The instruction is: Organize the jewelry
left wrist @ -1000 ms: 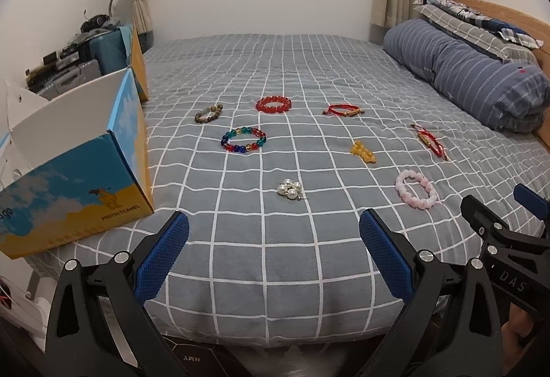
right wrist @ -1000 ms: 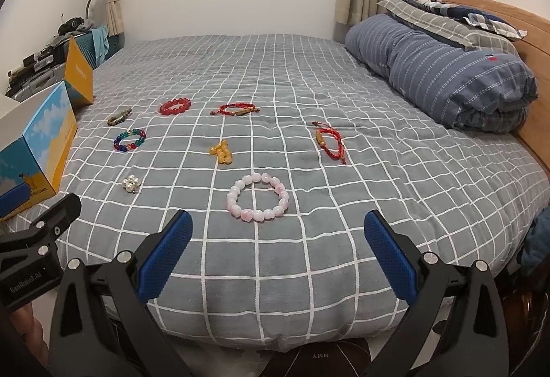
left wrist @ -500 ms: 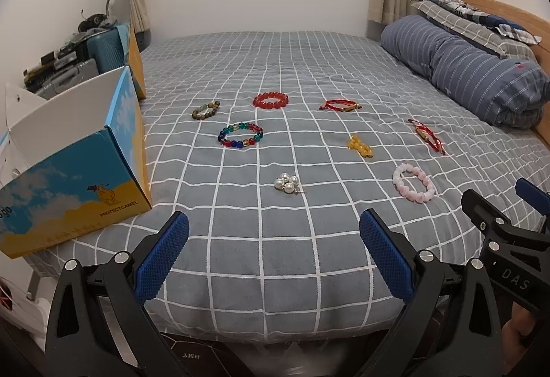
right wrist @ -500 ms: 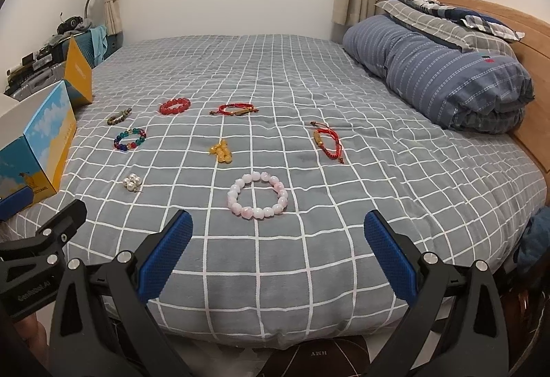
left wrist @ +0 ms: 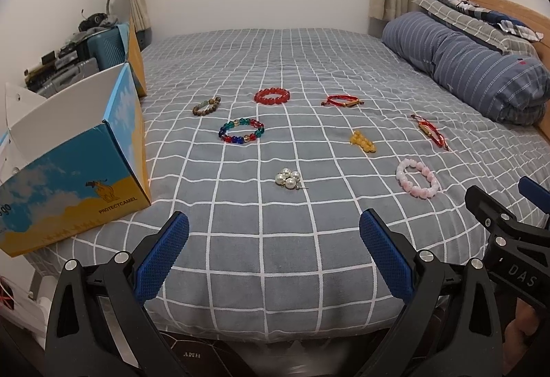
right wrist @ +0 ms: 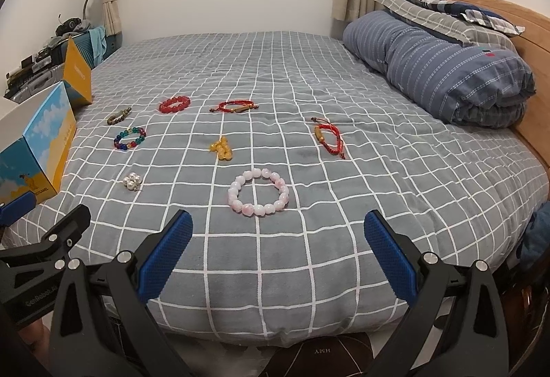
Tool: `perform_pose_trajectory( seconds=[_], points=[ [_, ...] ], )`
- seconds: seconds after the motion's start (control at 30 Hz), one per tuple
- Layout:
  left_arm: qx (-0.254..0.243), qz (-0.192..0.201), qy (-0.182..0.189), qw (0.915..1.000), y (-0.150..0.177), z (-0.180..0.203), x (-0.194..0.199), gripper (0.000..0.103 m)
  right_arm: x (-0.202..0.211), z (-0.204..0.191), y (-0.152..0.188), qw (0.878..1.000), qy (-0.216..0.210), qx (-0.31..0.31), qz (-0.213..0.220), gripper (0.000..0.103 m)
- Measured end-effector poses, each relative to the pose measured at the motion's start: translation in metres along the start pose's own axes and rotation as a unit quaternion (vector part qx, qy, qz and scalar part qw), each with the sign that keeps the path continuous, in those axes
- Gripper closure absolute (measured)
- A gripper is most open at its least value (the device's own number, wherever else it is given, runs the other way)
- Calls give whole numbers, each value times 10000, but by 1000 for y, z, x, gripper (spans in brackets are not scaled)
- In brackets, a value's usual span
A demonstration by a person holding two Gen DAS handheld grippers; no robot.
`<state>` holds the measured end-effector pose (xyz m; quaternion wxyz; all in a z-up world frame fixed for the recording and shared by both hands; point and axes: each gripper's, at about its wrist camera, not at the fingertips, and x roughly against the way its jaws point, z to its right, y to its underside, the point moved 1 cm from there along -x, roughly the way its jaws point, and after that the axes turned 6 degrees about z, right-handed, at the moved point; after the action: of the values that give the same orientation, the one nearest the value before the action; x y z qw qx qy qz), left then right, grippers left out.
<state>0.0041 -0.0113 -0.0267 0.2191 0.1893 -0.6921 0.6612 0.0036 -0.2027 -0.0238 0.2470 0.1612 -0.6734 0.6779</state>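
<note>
Both the left hand-held gripper (left wrist: 274, 237) and the right hand-held gripper (right wrist: 278, 236) spread wide, empty, before the pink bracelet (right wrist: 258, 187) on the bed (right wrist: 309, 74).

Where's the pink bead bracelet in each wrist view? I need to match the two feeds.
Left wrist: pink bead bracelet lies at lower right, just above the right fingertip.
Right wrist: it lies at centre, ahead of the open jaws.
Shared landmark: the yellow bead cluster, just beyond it in both.
</note>
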Motion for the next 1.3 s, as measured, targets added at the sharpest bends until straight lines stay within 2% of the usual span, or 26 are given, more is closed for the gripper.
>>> perform_pose_trajectory(
  seconds=[0.5,0.73,1.03,1.17,1.3],
  points=[
    [25,-102,14,9999,3,0,-4,5,0,-1,1,10000,-7,2,-28,7],
    [67,-262,37,9996,3,-3,-14,6,-2,11,-5,10000,29,-81,-49,7],
    [52,-521,0,9986,-37,-12,-55,6,-29,33,-50,9998,178,-60,-56,7],
    [26,-606,92,9981,-59,-14,-81,6,-55,39,-70,9997,113,-36,-221,7],
    [97,-762,177,9969,-81,-19,-118,6,-88,29,-86,9984,-153,119,-524,7]
  ],
)
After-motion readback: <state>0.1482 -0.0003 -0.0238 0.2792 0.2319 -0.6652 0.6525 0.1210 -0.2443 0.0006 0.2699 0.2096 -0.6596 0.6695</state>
